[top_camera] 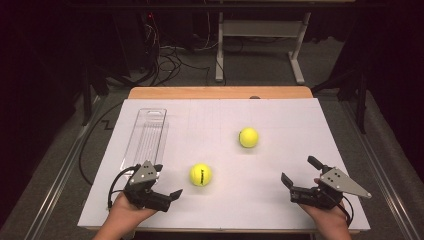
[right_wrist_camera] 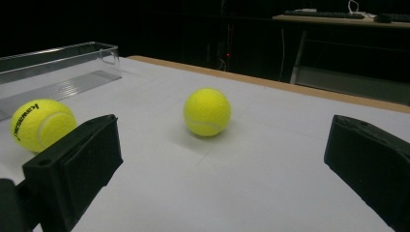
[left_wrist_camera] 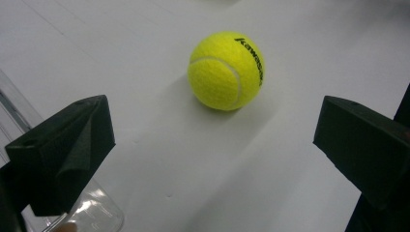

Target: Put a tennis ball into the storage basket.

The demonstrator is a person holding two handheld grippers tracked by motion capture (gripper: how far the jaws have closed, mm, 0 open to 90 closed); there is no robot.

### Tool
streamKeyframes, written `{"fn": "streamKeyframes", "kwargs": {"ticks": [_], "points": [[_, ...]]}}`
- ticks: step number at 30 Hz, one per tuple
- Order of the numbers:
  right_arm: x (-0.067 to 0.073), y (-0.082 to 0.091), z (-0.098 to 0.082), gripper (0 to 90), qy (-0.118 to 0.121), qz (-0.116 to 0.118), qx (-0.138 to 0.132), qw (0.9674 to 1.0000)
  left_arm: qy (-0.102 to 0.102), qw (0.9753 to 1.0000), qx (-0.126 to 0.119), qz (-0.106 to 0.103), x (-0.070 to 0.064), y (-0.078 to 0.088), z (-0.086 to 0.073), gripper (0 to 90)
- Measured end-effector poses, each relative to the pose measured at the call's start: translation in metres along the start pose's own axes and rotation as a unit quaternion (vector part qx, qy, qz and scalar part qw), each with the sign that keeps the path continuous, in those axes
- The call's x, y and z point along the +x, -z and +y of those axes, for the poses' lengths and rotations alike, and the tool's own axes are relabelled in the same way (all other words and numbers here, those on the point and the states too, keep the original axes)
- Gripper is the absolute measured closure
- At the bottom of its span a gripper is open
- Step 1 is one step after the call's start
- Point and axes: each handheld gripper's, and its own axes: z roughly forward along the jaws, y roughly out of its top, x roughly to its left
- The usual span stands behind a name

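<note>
The white bench carries a clear plastic tray at its left and two tennis balls. The left hand-held gripper, jaws spread, faces the near ball, just beside it. The right hand-held gripper is spread too, well apart from the far ball. Centre the jaws on the ball's middle before squeezing, or it may roll.

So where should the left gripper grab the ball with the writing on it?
Probably around its widest middle, one jaw on each side. The near ball is round, so any pair of opposite sides would do. It lies on the table straight ahead of the open left gripper, apart from the clear tray, so coming in low from the person's side looks simplest.
</note>
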Motion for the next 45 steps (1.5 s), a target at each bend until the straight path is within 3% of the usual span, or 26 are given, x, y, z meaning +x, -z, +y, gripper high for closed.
{"fn": "streamKeyframes", "kwargs": {"ticks": [6, 10, 22, 31, 39, 45], "points": [[0.001, 0.001, 0.0, 0.2, -0.002, -0.001, 0.0, 1.0, -0.019, 0.9988, 0.041, -0.019, -0.008, -0.008, 0.002, 1.7], [0.001, 0.001, 0.0, 0.2, -0.001, 0.0, 0.0, 1.0, -0.025, 0.997, 0.071, -0.017, -0.012, -0.014, 0.002, 1.7], [0.002, -0.001, 0.0, 0.2, -0.001, 0.004, 0.003, 1.0, -0.01, 0.9923, 0.12, -0.026, -0.012, -0.025, 0.003, 2.2], [0.002, 0.0, -0.001, 0.2, -0.003, 0.007, 0.004, 1.0, -0.001, 0.9883, 0.152, -0.015, -0.005, -0.026, 0.009, 2.3], [0.002, 0.0, -0.001, 0.2, -0.004, 0.007, 0.002, 1.0, 0.006, 0.9813, 0.192, -0.008, -0.005, -0.037, 0.012, 2.3], [0.003, 0.0, -0.001, 0.2, -0.001, 0.01, 0.004, 0.9999, 0.008, 0.9745, 0.223, -0.02, -0.005, -0.042, 0.015, 2.5]]}}
